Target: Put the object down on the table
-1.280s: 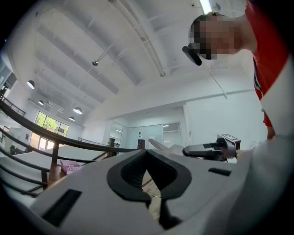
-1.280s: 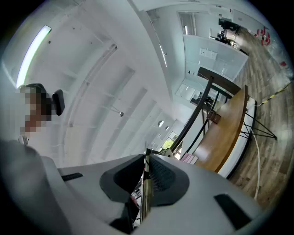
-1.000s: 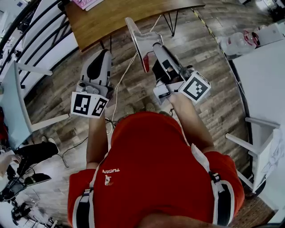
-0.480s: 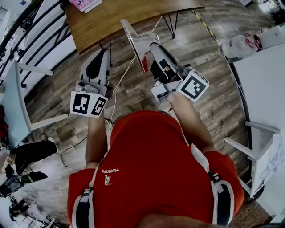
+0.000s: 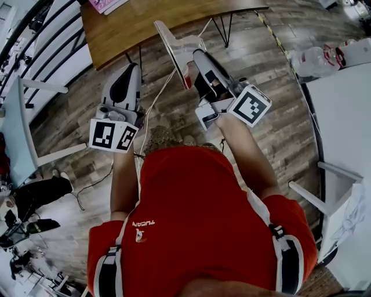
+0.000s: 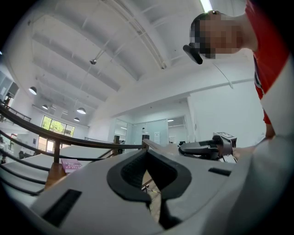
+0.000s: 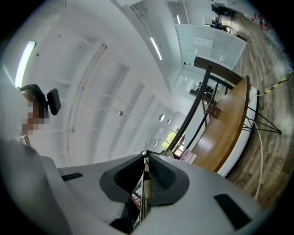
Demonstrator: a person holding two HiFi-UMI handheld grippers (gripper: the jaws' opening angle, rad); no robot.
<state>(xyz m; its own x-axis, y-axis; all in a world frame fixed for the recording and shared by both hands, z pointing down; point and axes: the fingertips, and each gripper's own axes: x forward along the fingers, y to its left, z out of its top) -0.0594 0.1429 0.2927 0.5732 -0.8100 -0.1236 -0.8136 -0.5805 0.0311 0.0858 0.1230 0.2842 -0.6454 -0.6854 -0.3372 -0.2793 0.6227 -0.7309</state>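
I see a flat white object with a red patch point(image 5: 177, 46) held upright over the wooden floor, just short of the brown wooden table point(image 5: 151, 20). My right gripper point(image 5: 197, 55) is shut on its lower edge. In the right gripper view the object point(image 7: 143, 183) shows edge-on as a thin sheet pinched between the dark pads, with the table point(image 7: 229, 124) ahead. My left gripper point(image 5: 135, 66) hovers beside it to the left; its jaws meet at the tips with nothing between them point(image 6: 147, 150).
A pink book point(image 5: 107, 4) lies on the table's far left corner. A white table point(image 5: 348, 116) stands at the right, with bottles point(image 5: 316, 58) on the floor near it. A white chair point(image 5: 35, 116) and a black railing point(image 5: 35, 23) are at the left. A cable point(image 5: 156, 98) runs across the floor.
Both grippers and the held object have drifted a little up and left in the head view, closer to the wooden table. The grip is unchanged.
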